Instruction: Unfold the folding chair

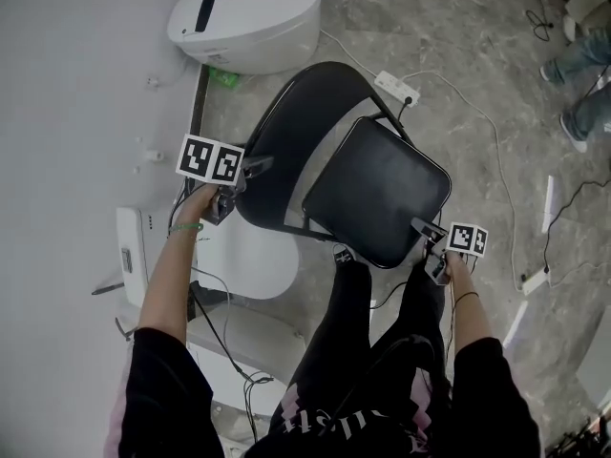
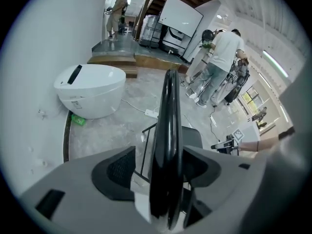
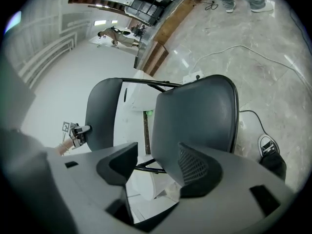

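A black folding chair stands half open in the head view, its curved backrest to the left and its padded seat tilted to the right. My left gripper is at the backrest's left edge. In the left gripper view that edge runs between the jaws, which stand wide and open, with a gap on the left side. My right gripper is at the seat's near right corner. Seen from the right gripper view, the seat lies between the open jaws, close to the right pad.
A white toilet stands at the wall behind the chair. A power strip and cables lie on the marble floor to the right. White devices sit at the left wall. Someone's feet show at the upper right.
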`<action>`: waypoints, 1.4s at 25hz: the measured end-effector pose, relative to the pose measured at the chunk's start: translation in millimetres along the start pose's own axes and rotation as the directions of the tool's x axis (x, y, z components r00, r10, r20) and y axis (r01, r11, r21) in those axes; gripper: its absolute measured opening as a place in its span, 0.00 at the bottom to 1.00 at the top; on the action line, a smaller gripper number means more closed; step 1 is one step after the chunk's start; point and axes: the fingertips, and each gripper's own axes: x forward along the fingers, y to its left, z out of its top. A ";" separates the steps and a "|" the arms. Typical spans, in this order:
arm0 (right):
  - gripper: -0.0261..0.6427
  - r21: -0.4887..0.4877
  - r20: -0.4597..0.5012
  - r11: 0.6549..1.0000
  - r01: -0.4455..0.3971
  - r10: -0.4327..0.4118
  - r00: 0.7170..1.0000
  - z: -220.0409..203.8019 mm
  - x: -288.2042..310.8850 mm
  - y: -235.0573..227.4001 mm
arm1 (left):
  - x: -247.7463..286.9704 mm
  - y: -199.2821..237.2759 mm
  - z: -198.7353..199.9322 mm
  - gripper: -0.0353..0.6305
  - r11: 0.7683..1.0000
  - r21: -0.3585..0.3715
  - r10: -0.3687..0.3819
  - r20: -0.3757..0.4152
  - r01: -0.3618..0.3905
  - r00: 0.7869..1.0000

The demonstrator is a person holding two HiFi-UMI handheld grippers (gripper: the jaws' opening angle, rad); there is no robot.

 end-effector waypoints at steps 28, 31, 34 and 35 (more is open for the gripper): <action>0.11 -0.114 0.407 0.991 -0.066 0.107 0.907 -37.3 -148.3 190.4 | -111.9 -223.8 -40.4 0.09 0.949 -0.018 -0.274 0.454 0.316 0.848; 0.08 -0.142 0.387 0.988 -0.060 0.112 0.915 -57.5 -178.7 187.2 | -106.9 -266.4 -59.1 0.07 0.954 -0.004 -0.263 0.470 0.300 0.843; 0.06 -0.206 0.361 0.978 -0.025 0.100 0.927 -77.3 -220.6 177.5 | -98.2 -322.2 -77.7 0.06 0.948 -0.009 -0.272 0.496 0.319 0.824; 0.06 -0.225 0.354 0.974 -0.020 0.101 0.930 -85.3 -235.1 174.5 | -96.3 -340.9 -85.6 0.06 0.948 -0.006 -0.271 0.506 0.317 0.819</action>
